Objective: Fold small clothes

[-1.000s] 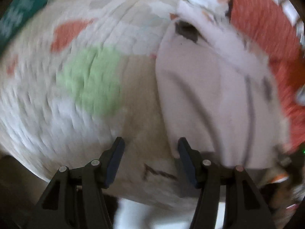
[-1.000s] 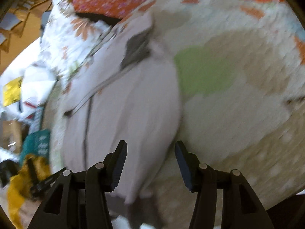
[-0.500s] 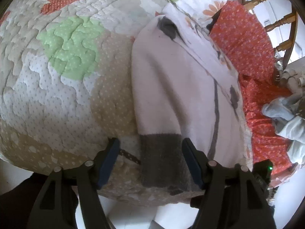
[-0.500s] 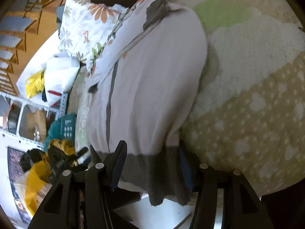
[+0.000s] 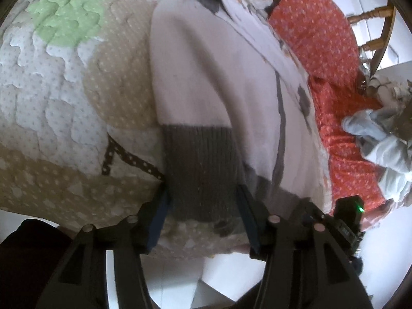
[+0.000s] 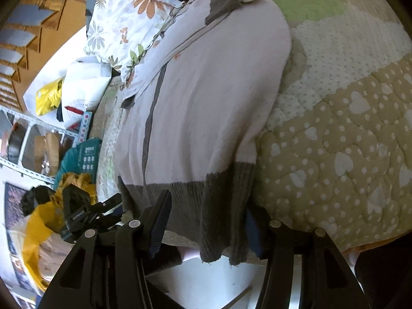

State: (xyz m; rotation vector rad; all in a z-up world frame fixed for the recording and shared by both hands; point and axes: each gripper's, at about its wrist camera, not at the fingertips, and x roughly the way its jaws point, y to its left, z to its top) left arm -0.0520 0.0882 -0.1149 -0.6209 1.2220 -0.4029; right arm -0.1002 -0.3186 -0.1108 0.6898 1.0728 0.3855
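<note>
Pale pink knit with a grey ribbed hem: the small sweater (image 5: 206, 82) lies lengthwise on the patchwork quilt (image 5: 64, 82), running from the upper middle of the left wrist view down to the bottom centre, where its hem (image 5: 203, 170) reaches the bed's edge. In the right wrist view the same sweater (image 6: 206, 97) fills the middle of the frame, its hem (image 6: 206, 206) hanging slightly over the edge at lower centre.

As for progress, the garment looks spread out and partly narrowed, one long side seemingly turned in along a grey stripe, though the fisheye curve makes it hard to be sure whether that is a fold or just a seam. No crosswise fold shows yet, so I judge the job to be in its early half: the hem end is about to be taken up and carried toward the collar in the upper part of the frame.

The left gripper (image 5: 203, 213) straddles the hem with its jaws closing, ribbing between them; the pads do not yet seem to press it. The right gripper (image 6: 206, 221) likewise stands apart around its portion of the hem, the cloth between the fingers rather than pinched.

An orange floral cushion (image 5: 322, 38) sits at upper right, clear of the work.
</note>
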